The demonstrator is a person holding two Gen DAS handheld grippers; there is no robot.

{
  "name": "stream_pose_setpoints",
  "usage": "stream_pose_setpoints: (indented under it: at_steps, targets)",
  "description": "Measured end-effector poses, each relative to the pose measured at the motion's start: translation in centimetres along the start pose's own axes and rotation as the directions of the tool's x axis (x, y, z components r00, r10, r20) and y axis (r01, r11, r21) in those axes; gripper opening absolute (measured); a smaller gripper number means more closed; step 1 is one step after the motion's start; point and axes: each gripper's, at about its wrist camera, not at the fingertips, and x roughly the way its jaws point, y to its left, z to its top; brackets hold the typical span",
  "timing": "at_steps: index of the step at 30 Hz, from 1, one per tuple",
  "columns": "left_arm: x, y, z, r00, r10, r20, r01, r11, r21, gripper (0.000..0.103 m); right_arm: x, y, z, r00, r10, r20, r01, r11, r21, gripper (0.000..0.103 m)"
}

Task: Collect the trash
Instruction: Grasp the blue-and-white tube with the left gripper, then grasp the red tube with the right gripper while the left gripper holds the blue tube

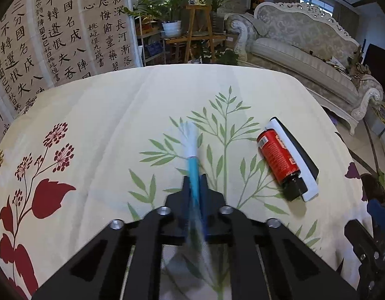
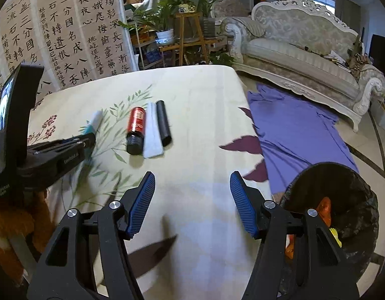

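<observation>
My left gripper (image 1: 194,180) is shut on a blue and white wrapper (image 1: 191,147), held above the floral tablecloth (image 1: 105,115); the wrapper is motion-blurred. It also shows in the right wrist view (image 2: 92,125) with the left gripper (image 2: 88,138) at the left. A red bottle with a black cap (image 1: 280,162) lies on a black and white flat object (image 1: 299,155) to the right; both show in the right wrist view, bottle (image 2: 136,130) and flat object (image 2: 157,130). My right gripper (image 2: 192,200) is open and empty above the table's near part.
A bin lined with a black bag (image 2: 352,210), holding orange and yellow trash, stands at the lower right beside the table. A purple cloth (image 2: 292,130) lies on the floor. A sofa (image 2: 305,42) and plant shelves (image 2: 180,37) stand behind.
</observation>
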Motion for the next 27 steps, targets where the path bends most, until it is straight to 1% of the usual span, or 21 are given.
stream_pose_setpoints:
  at_steps: [2, 7, 9, 13, 15, 17, 22, 27]
  targets:
    - [-0.2, 0.5, -0.2, 1.0, -0.022, 0.0, 0.022, 1.0, -0.011, 0.006, 0.1, 0.7, 0.4, 1.0, 0.008, 0.004, -0.008, 1.0, -0.013, 0.061]
    - [-0.7, 2.2, -0.9, 1.0, -0.015, 0.001, 0.015, 1.0, -0.021, 0.006, 0.5, 2.6, 1.5, 0.999, 0.03, 0.017, -0.029, 0.999, -0.041, 0.061]
    - [-1.0, 3.1, -1.2, 1.0, -0.007, 0.001, 0.007, 1.0, -0.031, 0.006, 0.8, 3.2, 2.0, 0.999, 0.041, 0.017, -0.04, 0.998, -0.052, 0.059]
    - [-1.4, 5.3, -1.7, 1.0, 0.006, -0.001, -0.006, 0.998, -0.057, 0.006, 1.8, 4.7, 2.8, 0.998, 0.055, 0.011, -0.054, 0.996, -0.077, 0.051]
    - [-1.6, 6.2, -1.9, 1.0, 0.014, 0.0, -0.014, 0.998, -0.067, 0.006, 2.5, 5.4, 3.1, 0.998, 0.057, 0.002, -0.057, 0.994, -0.092, 0.049]
    - [-1.7, 7.2, -2.1, 1.0, 0.021, -0.001, -0.021, 0.996, -0.082, 0.006, 3.2, 5.9, 3.5, 0.998, 0.058, -0.008, -0.059, 0.993, -0.101, 0.044]
    - [-2.0, 9.0, -2.4, 1.0, 0.029, 0.003, -0.029, 0.993, -0.112, 0.006, 4.5, 7.2, 4.1, 0.998, 0.058, -0.027, -0.06, 0.991, -0.12, 0.043]
    - [-1.9, 9.3, -2.4, 1.0, 0.024, 0.011, -0.022, 0.993, -0.118, 0.006, 6.0, 8.1, 4.6, 0.997, 0.05, -0.053, -0.057, 0.989, -0.137, 0.042]
